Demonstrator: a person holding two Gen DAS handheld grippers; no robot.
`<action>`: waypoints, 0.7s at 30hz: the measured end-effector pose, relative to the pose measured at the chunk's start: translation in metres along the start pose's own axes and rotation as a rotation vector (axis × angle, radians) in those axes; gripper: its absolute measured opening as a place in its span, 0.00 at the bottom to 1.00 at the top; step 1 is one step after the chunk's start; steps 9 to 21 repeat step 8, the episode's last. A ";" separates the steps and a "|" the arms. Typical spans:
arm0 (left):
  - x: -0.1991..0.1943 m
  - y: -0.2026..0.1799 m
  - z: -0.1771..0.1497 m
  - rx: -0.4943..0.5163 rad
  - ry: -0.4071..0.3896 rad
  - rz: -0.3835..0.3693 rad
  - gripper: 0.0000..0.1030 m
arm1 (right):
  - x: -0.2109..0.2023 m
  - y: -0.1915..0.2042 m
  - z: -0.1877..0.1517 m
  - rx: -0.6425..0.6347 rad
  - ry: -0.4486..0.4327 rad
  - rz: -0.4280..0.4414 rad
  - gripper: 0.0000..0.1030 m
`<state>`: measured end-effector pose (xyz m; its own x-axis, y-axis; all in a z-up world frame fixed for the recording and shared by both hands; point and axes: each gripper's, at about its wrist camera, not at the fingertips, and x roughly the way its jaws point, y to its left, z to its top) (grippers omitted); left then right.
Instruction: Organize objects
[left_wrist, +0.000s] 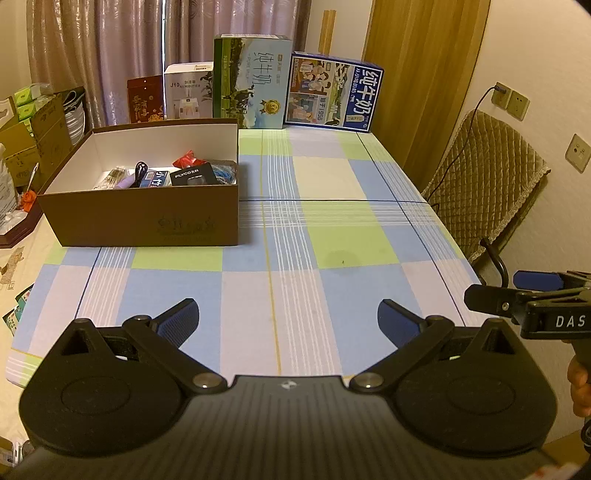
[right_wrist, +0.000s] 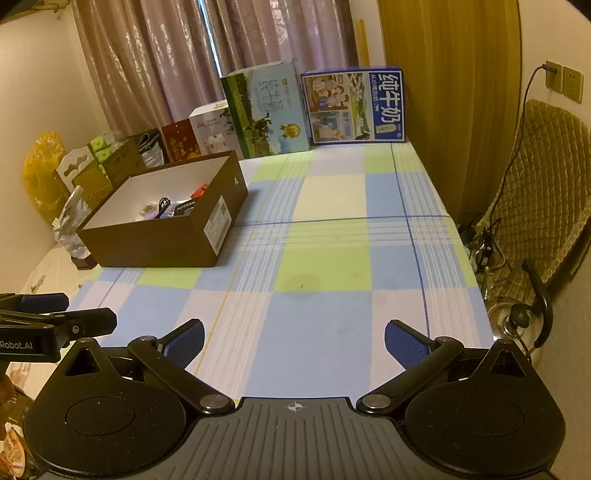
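The shoe box (left_wrist: 147, 218), holding what seem small items, is seen ahead-left on the counter (left_wrist: 332, 236), nearer the left hand-held gripper (left_wrist: 288, 321); both it and the right hand-held gripper (right_wrist: 293, 341) are held wide, empty.

We see a matt brown cardboard box (left_wrist: 147, 218) on the checked cloth tablecloth (left_wrist: 332, 236); behind the box, glossy printed cartons (left_wrist: 332, 92) and satiny curtains (left_wrist: 110, 48).

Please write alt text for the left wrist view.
An open left gripper hangs empty over a blue, green and white checked tablecloth. A brown cardboard box holding small items stands ahead to the left, with milk cartons behind it.
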<state>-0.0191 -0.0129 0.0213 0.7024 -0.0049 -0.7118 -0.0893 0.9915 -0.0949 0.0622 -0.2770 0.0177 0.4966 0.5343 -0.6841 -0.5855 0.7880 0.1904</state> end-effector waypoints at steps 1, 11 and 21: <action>0.000 0.000 0.000 0.002 -0.002 -0.001 0.99 | 0.000 0.000 0.000 0.000 -0.001 0.001 0.98; -0.002 0.002 0.000 0.004 -0.011 0.004 0.99 | 0.000 0.006 -0.002 -0.004 0.000 0.001 0.98; -0.002 0.002 0.000 0.004 -0.011 0.004 0.99 | 0.000 0.006 -0.002 -0.004 0.000 0.001 0.98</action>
